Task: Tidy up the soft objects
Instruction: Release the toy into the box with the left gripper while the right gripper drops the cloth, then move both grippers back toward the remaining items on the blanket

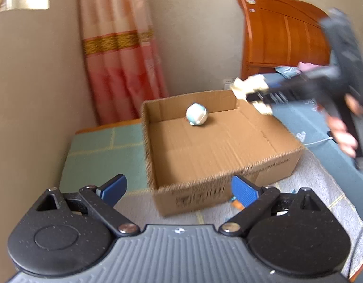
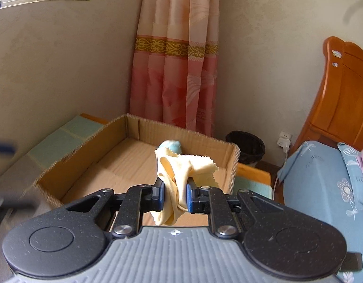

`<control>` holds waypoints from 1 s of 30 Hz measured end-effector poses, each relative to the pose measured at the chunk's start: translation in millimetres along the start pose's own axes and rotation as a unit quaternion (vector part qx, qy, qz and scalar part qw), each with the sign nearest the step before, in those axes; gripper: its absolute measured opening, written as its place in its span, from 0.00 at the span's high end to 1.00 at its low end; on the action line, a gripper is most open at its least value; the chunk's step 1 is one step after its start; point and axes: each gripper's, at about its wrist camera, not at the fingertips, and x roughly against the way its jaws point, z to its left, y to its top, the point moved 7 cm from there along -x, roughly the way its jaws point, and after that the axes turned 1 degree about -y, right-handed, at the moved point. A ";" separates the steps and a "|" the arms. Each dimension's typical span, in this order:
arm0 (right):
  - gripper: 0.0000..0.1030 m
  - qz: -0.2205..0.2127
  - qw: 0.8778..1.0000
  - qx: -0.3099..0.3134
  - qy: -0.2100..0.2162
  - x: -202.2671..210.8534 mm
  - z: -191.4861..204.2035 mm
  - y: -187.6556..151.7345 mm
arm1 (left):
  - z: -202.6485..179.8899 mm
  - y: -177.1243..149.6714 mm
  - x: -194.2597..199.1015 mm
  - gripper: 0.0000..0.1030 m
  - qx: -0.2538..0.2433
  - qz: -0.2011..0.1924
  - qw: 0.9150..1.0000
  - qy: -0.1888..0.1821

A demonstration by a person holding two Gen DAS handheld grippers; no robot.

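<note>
Left gripper (image 1: 179, 188): jaws wide, nothing between them, parked short of the box's (image 1: 228, 179) near wall. Free for the next pick, I'd guess.

Box: open-topped, sits on the bed as the collection bin. Ball (image 1: 196, 114) already inside, by the far wall.

Right gripper (image 2: 175, 198): clenched on the cloth (image 2: 179, 172), which is bunched so the slack hangs clear. In the left view it's over the box's far right corner; likely set up to drop inside.
</note>
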 end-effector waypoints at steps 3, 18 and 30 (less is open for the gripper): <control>0.50 -0.007 1.000 -0.016 -0.010 -18.0 -2.9 14.6 | 1.4 -12.9 7.1 0.07 0.009 0.008 1.000 0.007; 0.02 0.012 0.999 -0.032 -0.030 34.5 2.6 -18.4 | 1.0 -42.4 27.4 0.01 0.011 0.009 1.000 -0.012; 0.00 0.029 0.994 -0.059 -0.092 78.2 7.8 -94.1 | -5.5 -75.3 22.3 0.01 0.008 0.039 0.999 -0.014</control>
